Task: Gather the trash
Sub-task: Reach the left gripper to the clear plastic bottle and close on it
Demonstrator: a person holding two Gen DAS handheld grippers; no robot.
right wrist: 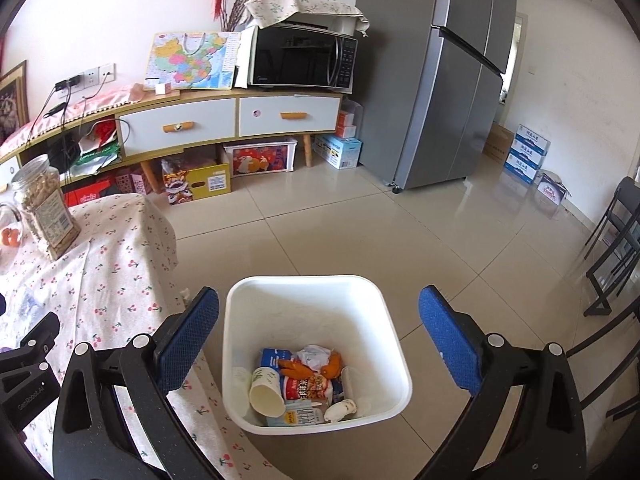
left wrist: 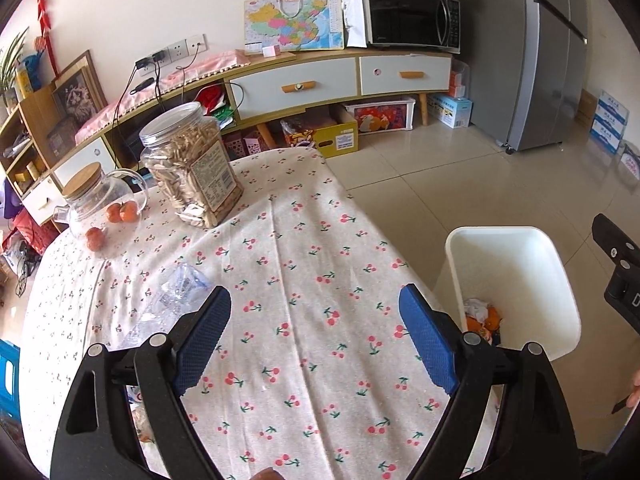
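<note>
A white trash bin (right wrist: 312, 292) stands on the floor beside the table and holds a paper cup (right wrist: 265, 391), wrappers, cartons and orange peel. My right gripper (right wrist: 319, 338) is open and empty, directly above the bin. In the left wrist view the bin (left wrist: 512, 256) is at the right. My left gripper (left wrist: 315, 334) is open and empty over the cherry-print tablecloth (left wrist: 304, 248). A crumpled clear plastic bottle (left wrist: 172, 300) lies on the table just left of my left finger. The right gripper's body shows at the right edge (left wrist: 618, 276).
A big plastic jar of snacks (left wrist: 192, 164) and a glass teapot with oranges (left wrist: 100, 208) stand at the table's far left. A sideboard with a microwave (right wrist: 304, 56), boxes below it, a fridge (right wrist: 448, 80) and black chairs (right wrist: 616, 248) surround the tiled floor.
</note>
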